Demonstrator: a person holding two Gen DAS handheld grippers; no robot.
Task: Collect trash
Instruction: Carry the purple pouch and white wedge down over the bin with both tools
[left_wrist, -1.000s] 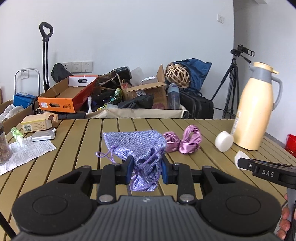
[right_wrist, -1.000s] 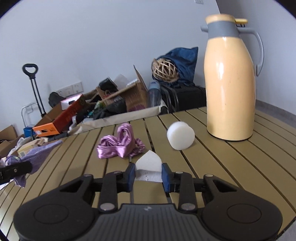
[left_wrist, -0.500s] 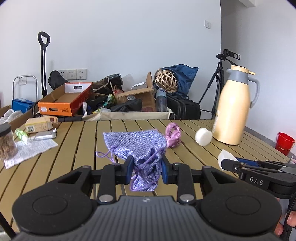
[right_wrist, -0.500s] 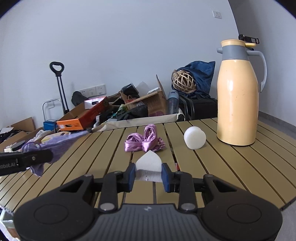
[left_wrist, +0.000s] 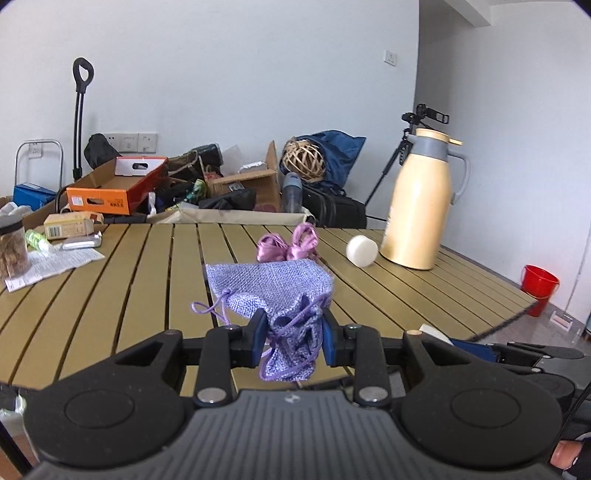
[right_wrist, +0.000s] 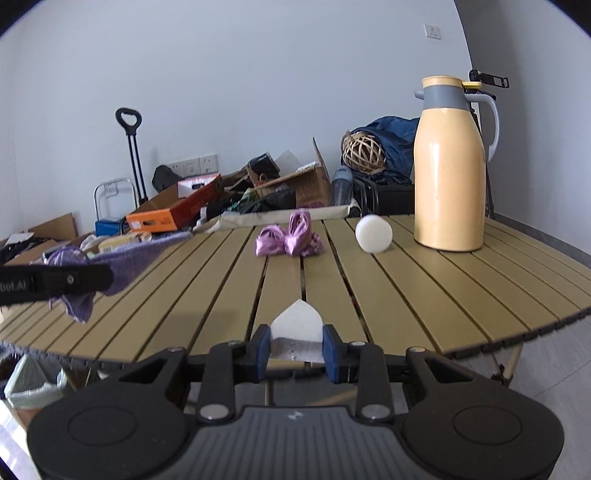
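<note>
My left gripper (left_wrist: 294, 338) is shut on the gathered neck of a purple drawstring pouch (left_wrist: 273, 288) and holds it in the air over the near edge of the slatted table (left_wrist: 147, 295). The pouch also shows in the right wrist view (right_wrist: 129, 258). My right gripper (right_wrist: 295, 349) is shut on a folded white paper scrap (right_wrist: 297, 326), held at the table's near edge. A pink satin cloth (right_wrist: 288, 240) and a white round puck (right_wrist: 373, 233) lie farther back on the table.
A tall yellow thermos (right_wrist: 448, 166) stands at the table's back right. A leaflet (left_wrist: 51, 264), a jar (left_wrist: 13, 245) and small boxes sit at the table's left. A bin with a green liner (right_wrist: 33, 384) stands under the table's left. A red bucket (left_wrist: 537, 290) is on the floor at right.
Both grippers have pulled back toward the table's near edge and risen, each still holding its item. The pouch has lifted off the table.
</note>
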